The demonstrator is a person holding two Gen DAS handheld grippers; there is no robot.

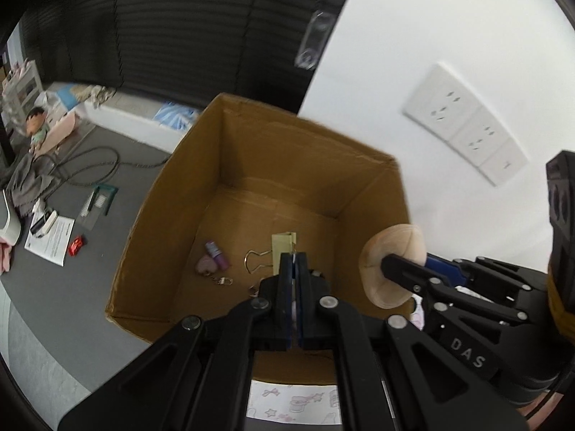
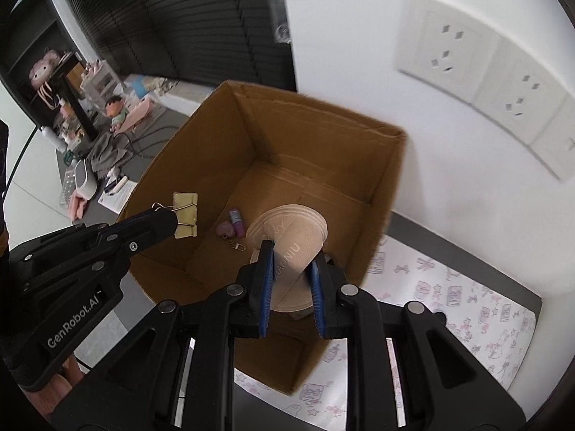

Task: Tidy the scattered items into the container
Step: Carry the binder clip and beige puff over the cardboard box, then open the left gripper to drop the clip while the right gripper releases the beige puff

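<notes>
An open cardboard box (image 1: 251,143) (image 2: 323,136) stands against the wall. On its floor lie a pink heart keychain (image 1: 205,265) (image 2: 224,230) and a small purple tube (image 1: 217,255) (image 2: 237,222). My left gripper (image 1: 294,256) (image 2: 175,223) is shut on the wire handle of a pale gold binder clip (image 1: 284,242) (image 2: 185,215), which hangs above the box's left side. Over the box's right half, my right gripper (image 2: 291,255) (image 1: 386,264) is shut on a beige paper cup (image 2: 291,226) (image 1: 393,251), squeezing its wall between the blue pads.
The box sits on a white mat with pink prints (image 2: 467,305) on a dark tabletop. White wall sockets (image 2: 485,72) are to the right, black blinds (image 1: 179,18) behind. Left of the box lie papers (image 1: 50,244), a red wrapper (image 1: 77,246), cables and a doll figure (image 1: 36,125).
</notes>
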